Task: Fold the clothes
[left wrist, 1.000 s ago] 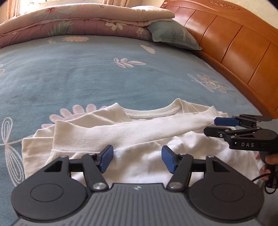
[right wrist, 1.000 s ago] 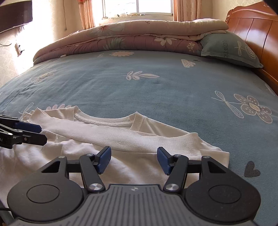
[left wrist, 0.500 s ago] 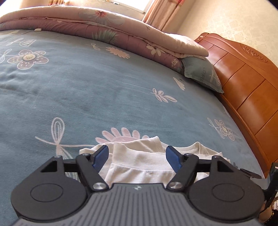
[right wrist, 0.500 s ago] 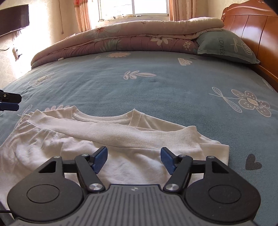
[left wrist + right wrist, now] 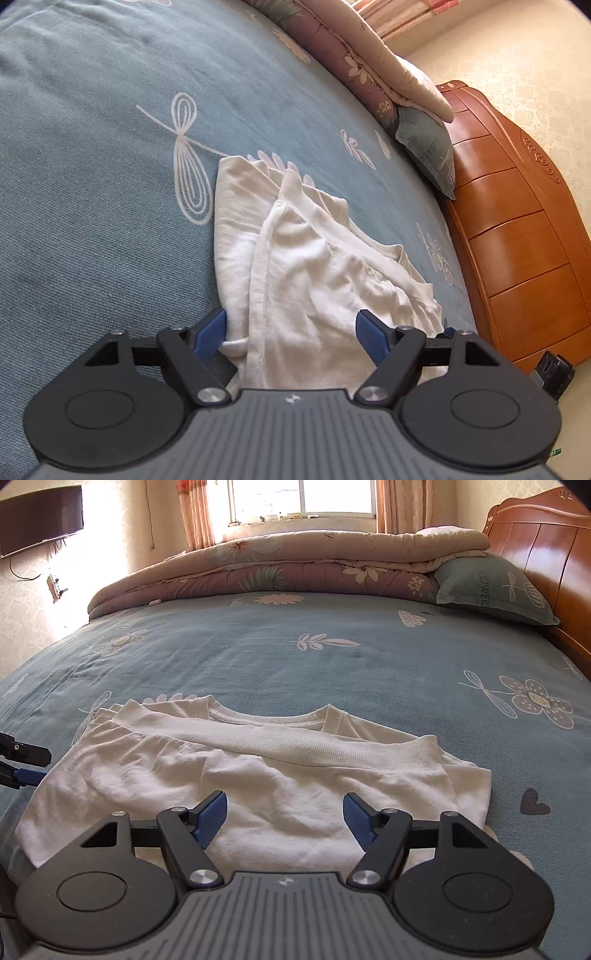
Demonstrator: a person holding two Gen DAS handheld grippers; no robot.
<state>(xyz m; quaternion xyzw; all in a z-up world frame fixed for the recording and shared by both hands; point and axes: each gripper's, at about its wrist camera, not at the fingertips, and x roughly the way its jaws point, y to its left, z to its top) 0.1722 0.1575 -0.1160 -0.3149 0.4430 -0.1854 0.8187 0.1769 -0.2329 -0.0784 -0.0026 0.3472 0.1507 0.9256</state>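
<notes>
A partly folded white sweatshirt [image 5: 258, 775] is spread on the blue bedsheet [image 5: 332, 657]. The left gripper [image 5: 291, 332] and right gripper [image 5: 284, 812] are held open, nothing gripped.

A white long-sleeved top [image 5: 258, 775] lies flat on the blue flowered bed sheet [image 5: 332, 657], at the near edge of the bed, well apart from the pillow [image 5: 491, 587]. It is partly folded: both sleeves are laid across the chest, one ribbed cuff [image 5: 428, 755] reaching the side nearer the headboard. The round neckline [image 5: 269, 716] points toward the folded quilt.
</notes>
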